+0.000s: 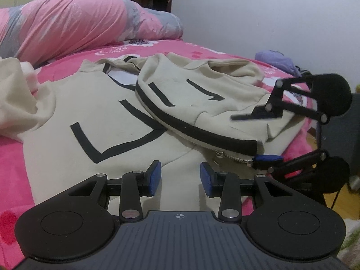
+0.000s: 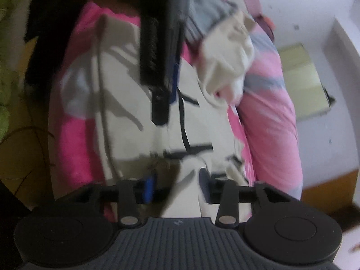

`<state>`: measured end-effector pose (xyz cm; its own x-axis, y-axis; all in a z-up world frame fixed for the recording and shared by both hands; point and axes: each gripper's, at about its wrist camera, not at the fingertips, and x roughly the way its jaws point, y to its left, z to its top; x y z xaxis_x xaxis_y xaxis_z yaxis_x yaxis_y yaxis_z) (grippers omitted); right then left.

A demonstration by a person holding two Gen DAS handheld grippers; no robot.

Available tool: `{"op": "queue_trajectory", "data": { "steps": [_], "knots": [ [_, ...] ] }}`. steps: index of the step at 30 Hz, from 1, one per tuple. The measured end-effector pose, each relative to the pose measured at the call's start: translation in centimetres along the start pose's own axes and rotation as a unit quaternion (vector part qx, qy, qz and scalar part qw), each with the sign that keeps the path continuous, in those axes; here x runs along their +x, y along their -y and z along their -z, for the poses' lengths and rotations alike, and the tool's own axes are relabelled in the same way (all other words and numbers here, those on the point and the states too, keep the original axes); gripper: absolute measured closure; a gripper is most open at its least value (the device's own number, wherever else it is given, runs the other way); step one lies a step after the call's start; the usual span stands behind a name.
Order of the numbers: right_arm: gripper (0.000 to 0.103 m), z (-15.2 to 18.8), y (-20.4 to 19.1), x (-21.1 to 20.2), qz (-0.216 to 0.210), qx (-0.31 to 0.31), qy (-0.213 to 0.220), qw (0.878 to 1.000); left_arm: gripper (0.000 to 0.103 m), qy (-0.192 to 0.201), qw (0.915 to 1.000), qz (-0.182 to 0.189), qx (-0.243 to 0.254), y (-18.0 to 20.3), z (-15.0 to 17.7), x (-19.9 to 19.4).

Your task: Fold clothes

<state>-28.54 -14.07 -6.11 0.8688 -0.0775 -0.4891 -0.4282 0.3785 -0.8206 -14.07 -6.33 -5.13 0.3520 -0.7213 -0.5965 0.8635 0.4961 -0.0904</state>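
Observation:
A cream jacket with black line markings and a zipper lies on the pink bed. Its right side is folded over the middle. My left gripper is open and empty, just above the jacket's near hem. My right gripper shows in the left wrist view at the right, its fingers spread around the folded flap's corner by the zipper end. In the right wrist view, which is blurred, my right gripper is open over the cream fabric, and the left gripper's body reaches in from the top.
A pink and grey quilt is rolled along the far side of the bed. Another cream garment is bunched at the left. A purple cloth lies by the white wall. Floor and a dark cable lie beyond the bed's edge.

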Motion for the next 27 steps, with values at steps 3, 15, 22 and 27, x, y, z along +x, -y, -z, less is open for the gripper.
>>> {"op": "queue_trajectory", "data": {
  "steps": [3, 15, 22, 27],
  "knots": [
    [0.1, 0.8, 6.5, -0.9, -0.032, 0.233, 0.028, 0.972, 0.065, 0.005, 0.9998, -0.014, -0.012, -0.5, -0.1, -0.3],
    [0.092, 0.3, 1.6, 0.6, -0.098, 0.211, -0.046, 0.971, 0.065, -0.01, 0.9997, -0.012, -0.021, -1.5, 0.1, 0.0],
    [0.069, 4.3, 6.3, -3.4, -0.043, 0.327, -0.072, 0.941, 0.065, 0.005, 0.9998, 0.02, -0.002, -0.6, -0.8, 0.3],
    [0.069, 6.9, 4.8, -2.8, -0.011, 0.257, -0.144, 0.956, 0.064, 0.017, 0.9927, 0.085, 0.084, 2.9, -1.5, 0.9]
  ]
}}
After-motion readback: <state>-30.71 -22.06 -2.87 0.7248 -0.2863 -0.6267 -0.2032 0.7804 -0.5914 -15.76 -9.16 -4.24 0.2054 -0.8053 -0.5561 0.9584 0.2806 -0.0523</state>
